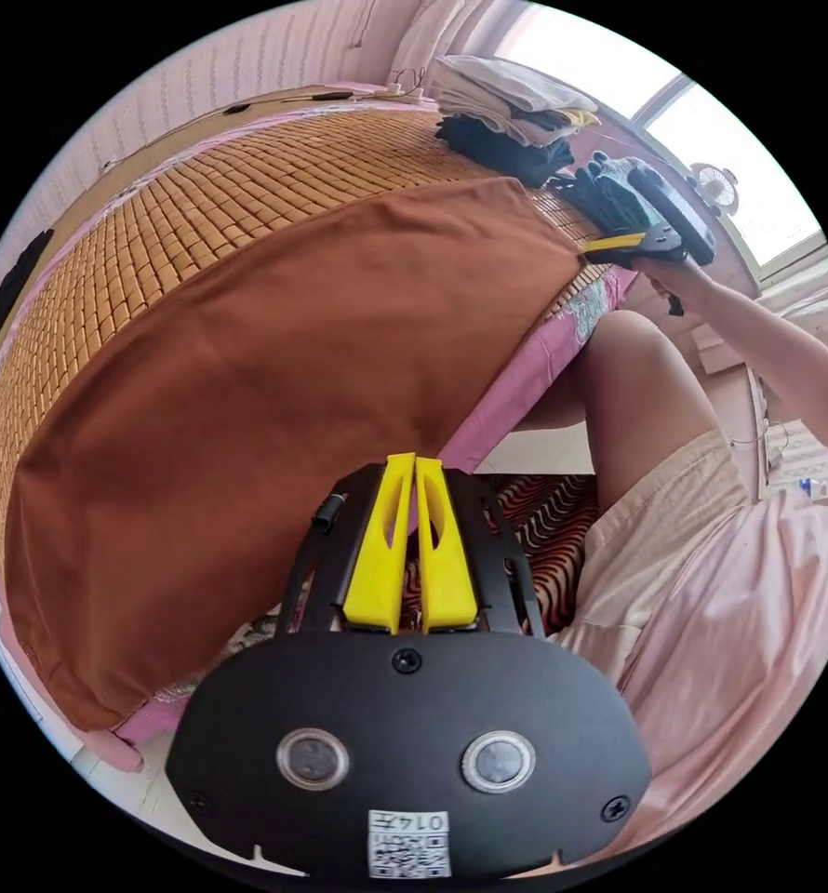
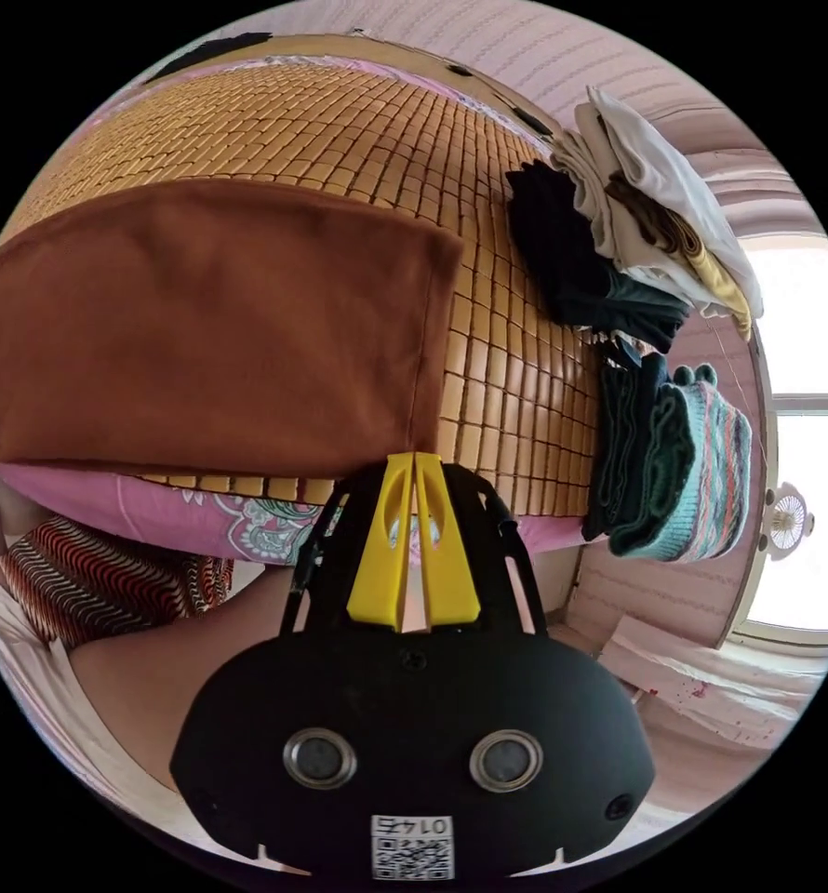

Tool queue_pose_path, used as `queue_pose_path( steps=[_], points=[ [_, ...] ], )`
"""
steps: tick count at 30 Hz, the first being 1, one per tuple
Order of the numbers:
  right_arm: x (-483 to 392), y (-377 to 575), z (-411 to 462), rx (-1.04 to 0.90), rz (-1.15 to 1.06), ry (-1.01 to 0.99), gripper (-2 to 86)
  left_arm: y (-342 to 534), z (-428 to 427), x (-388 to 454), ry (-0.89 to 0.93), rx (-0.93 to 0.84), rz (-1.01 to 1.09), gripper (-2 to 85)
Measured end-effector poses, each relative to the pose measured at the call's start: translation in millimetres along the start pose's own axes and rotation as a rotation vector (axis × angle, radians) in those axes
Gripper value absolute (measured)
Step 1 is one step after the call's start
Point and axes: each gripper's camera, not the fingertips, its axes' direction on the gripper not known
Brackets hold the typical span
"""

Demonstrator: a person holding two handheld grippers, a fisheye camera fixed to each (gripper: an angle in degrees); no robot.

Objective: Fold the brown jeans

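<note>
Jeans (image 1: 274, 409) lie flat on the bed's mat (image 1: 200, 205) as one smooth brown slab along the near edge, so they look folded at least once, though I can't tell how many layers. My left gripper (image 1: 414, 484) and right gripper (image 2: 412, 484) are both closed on nothing, off the cloth; further folds probably remain.
</note>
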Motion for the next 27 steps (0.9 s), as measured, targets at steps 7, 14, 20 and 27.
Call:
queue_pose_path(
  steps=[7,14,20,27],
  points=[
    [-41.0,1.2,-48.2,0.159,0.032,0.062,-0.9,57.8,-71.6,-43.1,-0.005,0.112,-0.255,-1.0],
    [-204.9,-91.7,-118.2,0.32,-0.494,-0.429,-1.0,55.9,-127.1,-69.0,-0.189,0.186,-0.379,-0.8],
    [-331.1,-174.7,-156.3,0.318,-0.74,-0.338,-1.0,92.5,-200.8,-133.2,-0.401,0.286,-0.613,-0.8],
    [-372.4,-227.1,-134.9,0.189,-0.724,-0.203,-1.0,170.1,-212.5,-234.6,-0.415,0.196,-0.935,-1.0]
  ],
)
